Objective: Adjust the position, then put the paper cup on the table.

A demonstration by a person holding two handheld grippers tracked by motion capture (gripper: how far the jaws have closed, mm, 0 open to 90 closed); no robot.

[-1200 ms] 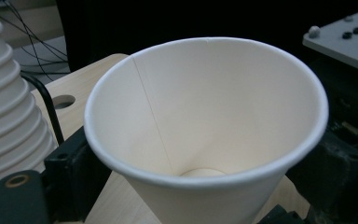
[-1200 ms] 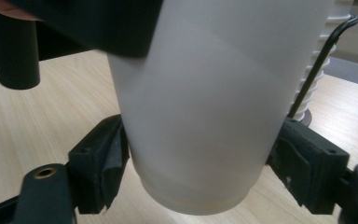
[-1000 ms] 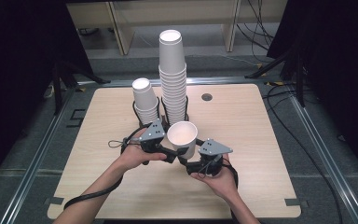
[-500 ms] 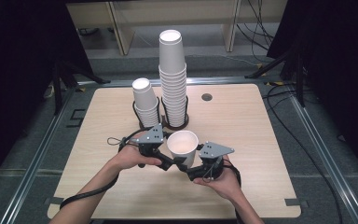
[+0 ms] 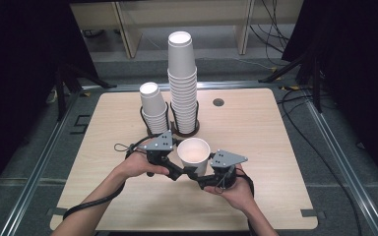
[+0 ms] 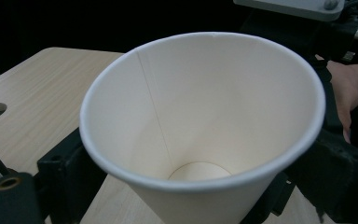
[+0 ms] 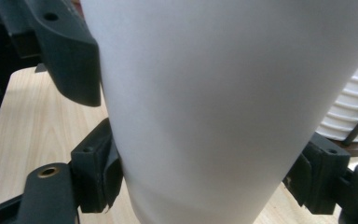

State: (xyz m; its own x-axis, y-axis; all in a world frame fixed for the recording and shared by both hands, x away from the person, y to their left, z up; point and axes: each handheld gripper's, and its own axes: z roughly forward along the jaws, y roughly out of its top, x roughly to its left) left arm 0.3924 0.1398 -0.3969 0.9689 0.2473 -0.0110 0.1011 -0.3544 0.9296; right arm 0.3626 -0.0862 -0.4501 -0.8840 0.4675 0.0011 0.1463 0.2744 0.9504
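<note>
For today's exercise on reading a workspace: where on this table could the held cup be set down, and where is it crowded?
Bare wood lies right of the tall cup stack, around the round hole, and along the table right edge. The left side beside the short stack is free too. Crowded: the front middle, where both hand-held grippers meet at the paper cup.

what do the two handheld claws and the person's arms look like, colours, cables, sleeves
Both claws, left claw and right claw, are black with blocky two-jaw fronts. Each carries a grey three-cornered plate on top, fixed with small screws. A black cable trails back from the left one along the forearm. Both forearms are bare, with no sleeves or gloves in the high view.
</note>
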